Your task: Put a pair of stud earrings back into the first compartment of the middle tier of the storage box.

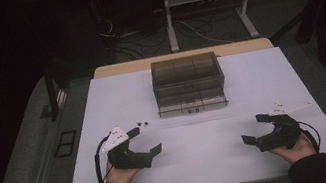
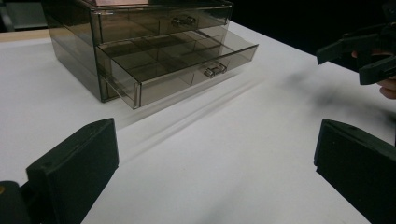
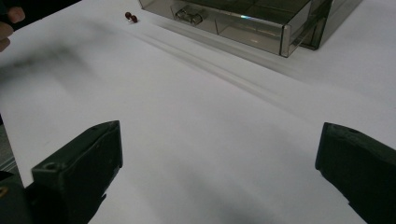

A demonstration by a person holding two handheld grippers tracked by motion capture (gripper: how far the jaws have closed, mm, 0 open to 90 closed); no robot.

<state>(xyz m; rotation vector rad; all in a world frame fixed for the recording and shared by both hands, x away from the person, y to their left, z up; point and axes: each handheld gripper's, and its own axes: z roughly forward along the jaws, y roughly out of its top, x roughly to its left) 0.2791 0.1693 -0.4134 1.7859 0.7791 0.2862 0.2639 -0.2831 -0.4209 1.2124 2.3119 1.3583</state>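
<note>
A smoky transparent drawer box [image 1: 188, 79] stands at the back middle of the white table [image 1: 204, 165]. Its lower drawer [image 2: 177, 65] is pulled out, with dividers inside and a small handle [image 2: 215, 70]. Two small dark red beads [image 1: 142, 123] lie on the table left of the drawer front, also seen as the beads [image 3: 131, 17] in the right gripper view. My left gripper [image 1: 146, 140] rests near the front left, open, nothing between its jaws. My right gripper [image 1: 254, 128] sits at the front right, open and empty as well. Both point inward, toward the table's middle.
The white board [image 3: 196, 116] between the grippers and the drawer [image 3: 243, 23] is bare. Beyond the table's far edge are a white stand's legs [image 1: 207, 7] and cables on the floor. The other hand's gripper [image 2: 364, 56] shows in the left gripper view.
</note>
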